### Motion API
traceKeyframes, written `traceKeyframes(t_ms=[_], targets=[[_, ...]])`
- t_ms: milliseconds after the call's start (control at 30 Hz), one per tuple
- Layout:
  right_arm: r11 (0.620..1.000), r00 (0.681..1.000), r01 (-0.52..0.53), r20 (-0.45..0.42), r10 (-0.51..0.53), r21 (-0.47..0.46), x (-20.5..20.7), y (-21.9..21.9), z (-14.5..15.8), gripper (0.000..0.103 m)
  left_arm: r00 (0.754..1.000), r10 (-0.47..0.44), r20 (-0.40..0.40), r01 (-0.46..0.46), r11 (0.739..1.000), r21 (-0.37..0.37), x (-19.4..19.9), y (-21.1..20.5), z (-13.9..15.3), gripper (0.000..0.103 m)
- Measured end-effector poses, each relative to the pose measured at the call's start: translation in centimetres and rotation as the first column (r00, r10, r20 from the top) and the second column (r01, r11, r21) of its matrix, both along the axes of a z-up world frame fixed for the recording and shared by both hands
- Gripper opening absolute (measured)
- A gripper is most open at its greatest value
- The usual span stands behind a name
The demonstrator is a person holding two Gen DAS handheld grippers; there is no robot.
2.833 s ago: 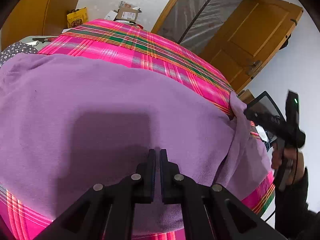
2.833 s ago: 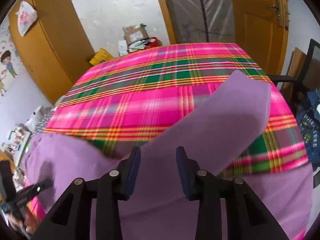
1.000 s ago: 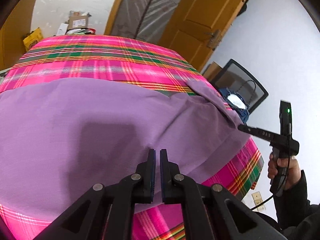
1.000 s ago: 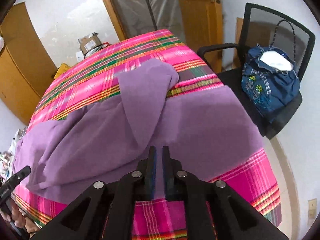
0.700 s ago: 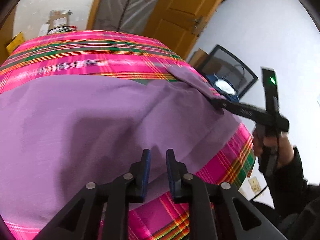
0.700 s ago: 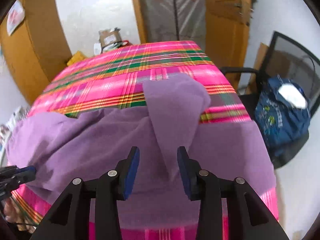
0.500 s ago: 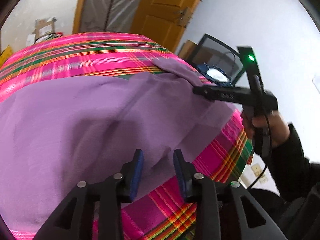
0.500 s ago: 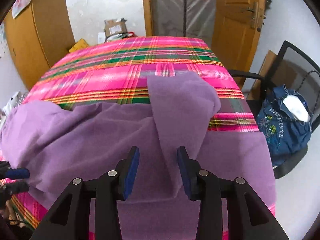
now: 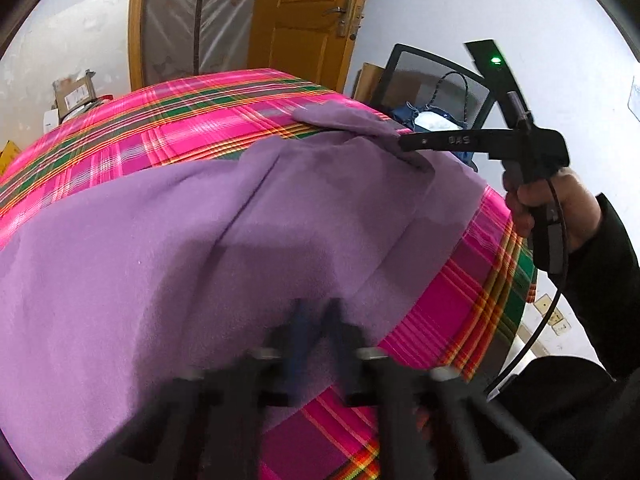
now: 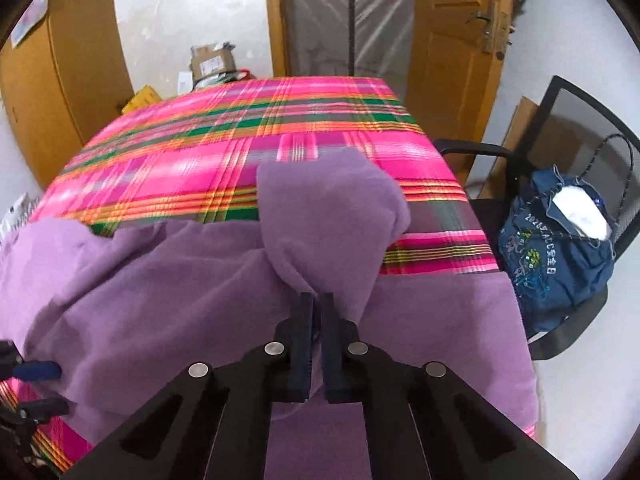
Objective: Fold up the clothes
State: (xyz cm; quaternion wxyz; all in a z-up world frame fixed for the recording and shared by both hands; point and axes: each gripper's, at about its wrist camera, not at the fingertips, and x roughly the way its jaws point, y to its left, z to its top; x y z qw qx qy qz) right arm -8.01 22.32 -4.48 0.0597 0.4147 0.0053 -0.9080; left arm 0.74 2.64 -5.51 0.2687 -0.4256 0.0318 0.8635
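Pink plaid tablecloth (image 10: 224,160) fills the tabletop, and across its near half lies the purple garment (image 10: 168,288), spread wide and rumpled, one sleeve (image 10: 332,216) folded back up toward the middle of the table. Right gripper (image 10: 315,300) sits at the base of that sleeve, jaws clamped together with a fold of purple cloth pinched between them. Over in the left wrist view, the left gripper (image 9: 316,312) is blurred, low on the garment's near edge, jaws drawn close; the fabric puckers toward them, so it looks nipped there too. A hand (image 9: 560,208) in a dark sleeve (image 9: 608,272) grips the right tool's handle. Off the table's right side: a black mesh chair (image 10: 580,128) carrying a blue bag (image 10: 560,256), a wooden door (image 10: 456,40) behind, cardboard boxes (image 10: 212,60) on the floor beyond.
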Motion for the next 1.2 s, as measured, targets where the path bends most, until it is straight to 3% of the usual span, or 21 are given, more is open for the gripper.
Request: traceKeyframes(t_ms=[200, 400, 733, 867, 967, 1000, 1100, 1200], targets=[[0.995, 0.996, 0.052, -0.065, -0.058, -0.089, 1.4, 2.4, 2.1, 0.002, 0.999, 0.002, -0.048, 0.000, 0.999, 0.045, 0.8, -0.7, 1.5, 0.002], [0.979, 0.987, 0.118, -0.092, -0.134, -0.166, 4.9, 5.1, 3.5, 0.002, 0.995, -0.054, -0.085, 0.060, 0.996, 0.073, 2.2, -0.9, 3.1, 0.002], [0.973, 0.982, 0.185, 0.002, -0.187, -0.138, 8.2, 5.9, 0.6, 0.002, 0.991, -0.130, 0.004, 0.130, 0.991, 0.043, 2.4, -0.3, 0.2, 0.002], [0.987, 0.988, 0.141, 0.071, -0.135, -0.080, 8.4, 4.8, -1.1, 0.002, 0.988, -0.150, 0.030, 0.148, 0.988, 0.049, 2.4, -0.5, -0.4, 0.003], [0.989, 0.989, 0.142, 0.048, -0.140, -0.039, 8.7, 4.4, -0.7, 0.003, 0.986, -0.165, 0.030, 0.163, 0.985, 0.065, 2.6, -0.8, 0.1, 0.003], [0.989, 0.990, 0.140, 0.028, -0.139, -0.038, 8.7, 4.4, -0.1, 0.007, 0.985, -0.168, 0.028, 0.165, 0.983, 0.077, 2.7, -0.9, 0.3, 0.003], [0.992, 0.992, 0.118, -0.036, -0.120, -0.035, 8.5, 3.9, 1.5, 0.035, 0.986, -0.164, 0.019, 0.161, 0.982, 0.103, 2.8, -1.4, 0.9, 0.003], [0.998, 0.995, 0.057, -0.086, -0.057, -0.002, 7.6, 2.4, 2.5, 0.040, 0.993, -0.114, 0.009, 0.112, 0.986, 0.125, 2.3, -2.3, 1.3, 0.003]])
